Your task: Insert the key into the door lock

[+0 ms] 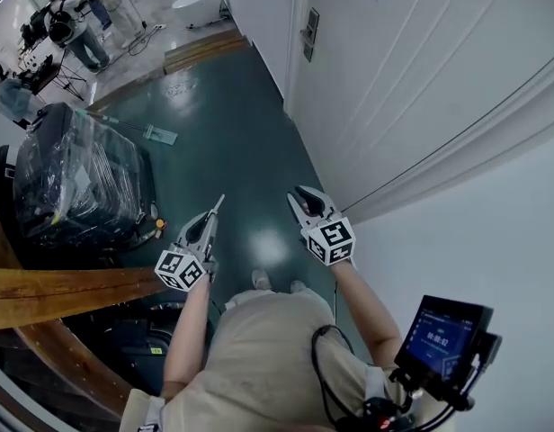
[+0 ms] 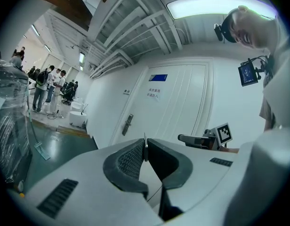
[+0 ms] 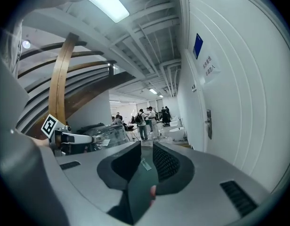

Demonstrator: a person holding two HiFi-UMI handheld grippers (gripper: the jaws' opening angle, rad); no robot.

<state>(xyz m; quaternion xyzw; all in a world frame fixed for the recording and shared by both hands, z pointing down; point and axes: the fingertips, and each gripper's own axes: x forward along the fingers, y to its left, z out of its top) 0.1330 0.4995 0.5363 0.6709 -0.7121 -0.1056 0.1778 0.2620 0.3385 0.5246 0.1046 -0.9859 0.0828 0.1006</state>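
Your left gripper clenched on a thin silver metal key, your right gripper with jaws apart and empty, dark rectangular lock plate on the white panelled door well ahead, open green floor between, plastic-wrapped black machine flanking your left.

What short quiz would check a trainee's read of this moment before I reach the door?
1. True or false: the left gripper is shut on the thin silver metal key.
2. The right gripper has its fingers: A) apart with nothing between them; B) shut on a key; C) shut on a card.
3. Fill in: the dark rectangular lock plate is mounted on the white panelled ____.
Key: 1 true; 2 A; 3 door.
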